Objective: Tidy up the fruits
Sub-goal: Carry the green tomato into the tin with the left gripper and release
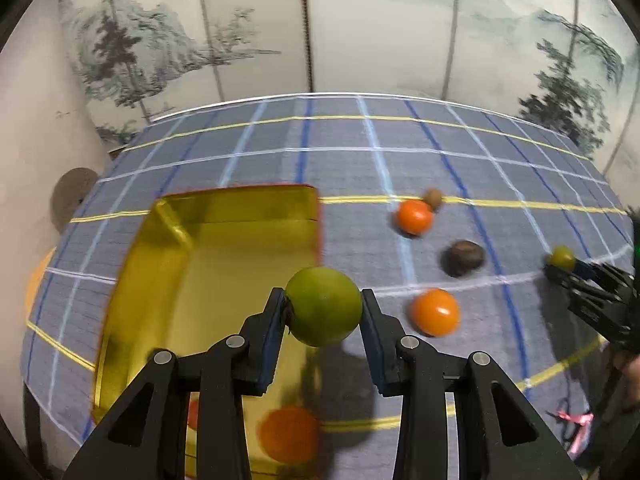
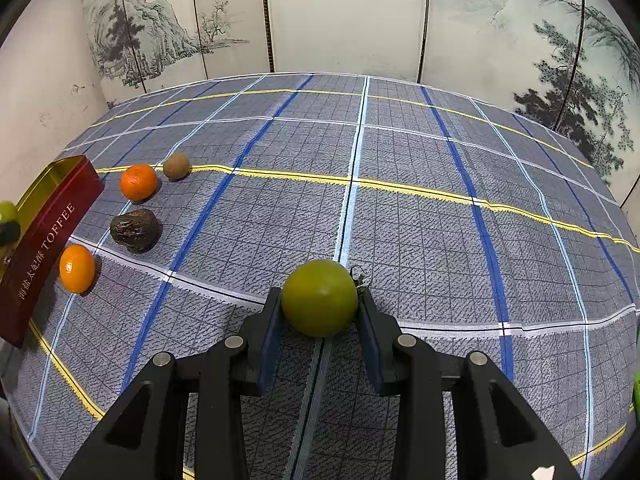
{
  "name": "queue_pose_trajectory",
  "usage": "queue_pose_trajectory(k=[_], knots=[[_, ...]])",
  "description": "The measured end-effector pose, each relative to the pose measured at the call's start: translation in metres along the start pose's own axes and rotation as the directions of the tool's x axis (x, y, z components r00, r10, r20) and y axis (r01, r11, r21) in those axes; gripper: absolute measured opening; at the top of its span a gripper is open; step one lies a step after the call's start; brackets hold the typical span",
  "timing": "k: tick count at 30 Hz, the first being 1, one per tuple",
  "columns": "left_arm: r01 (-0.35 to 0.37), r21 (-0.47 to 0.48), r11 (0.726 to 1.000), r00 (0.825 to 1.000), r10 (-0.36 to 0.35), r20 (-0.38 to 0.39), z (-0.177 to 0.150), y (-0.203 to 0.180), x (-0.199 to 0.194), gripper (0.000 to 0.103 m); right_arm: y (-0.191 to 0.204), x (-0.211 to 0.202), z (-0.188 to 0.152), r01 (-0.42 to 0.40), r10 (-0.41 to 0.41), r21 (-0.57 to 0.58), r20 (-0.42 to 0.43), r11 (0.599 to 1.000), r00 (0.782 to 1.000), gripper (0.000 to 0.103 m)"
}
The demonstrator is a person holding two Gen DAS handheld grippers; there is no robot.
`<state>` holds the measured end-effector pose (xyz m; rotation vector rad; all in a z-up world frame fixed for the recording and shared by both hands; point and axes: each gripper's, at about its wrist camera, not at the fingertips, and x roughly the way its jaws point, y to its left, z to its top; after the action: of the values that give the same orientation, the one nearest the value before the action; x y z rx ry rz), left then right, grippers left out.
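My left gripper [image 1: 323, 307] is shut on a green round fruit [image 1: 323, 307] and holds it above the right rim of an open gold-lined tin [image 1: 248, 216]. An orange fruit [image 1: 289, 434] lies inside the tin near its front. My right gripper [image 2: 319, 300] is shut on a second green fruit [image 2: 319, 298] low over the checked cloth; the left wrist view catches it at the far right [image 1: 562, 258]. On the cloth lie two oranges [image 2: 138, 182] [image 2: 77, 269], a dark wrinkled fruit [image 2: 135, 230] and a small brown one [image 2: 176, 165].
The tin shows a red outer wall with the word TOFFEE [image 2: 48, 240] at the left of the right wrist view. A checked grey-blue cloth [image 2: 400, 220] covers the table. A painted folding screen [image 2: 340, 20] stands behind it.
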<state>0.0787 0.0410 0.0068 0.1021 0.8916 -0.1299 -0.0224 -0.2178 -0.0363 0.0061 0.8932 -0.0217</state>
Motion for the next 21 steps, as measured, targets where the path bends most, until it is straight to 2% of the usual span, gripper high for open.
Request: queue_pose_trajectory(k=[11,21], knots=[[-0.083,-0.048,0.995,0.996,0.081,-0.039,0.002,0.054,0.029,0.038,0.0,0.0,0.0,0.004,-0.004,-0.003,0.0,1.0,1.0,0.033],[-0.101,-0.072,0.992,0.991,0.093,-0.099,-0.005,0.078,0.056,0.038,0.0,0.001,0.0,0.009,-0.009,-0.006,-0.001,1.0,1.0,0.033]])
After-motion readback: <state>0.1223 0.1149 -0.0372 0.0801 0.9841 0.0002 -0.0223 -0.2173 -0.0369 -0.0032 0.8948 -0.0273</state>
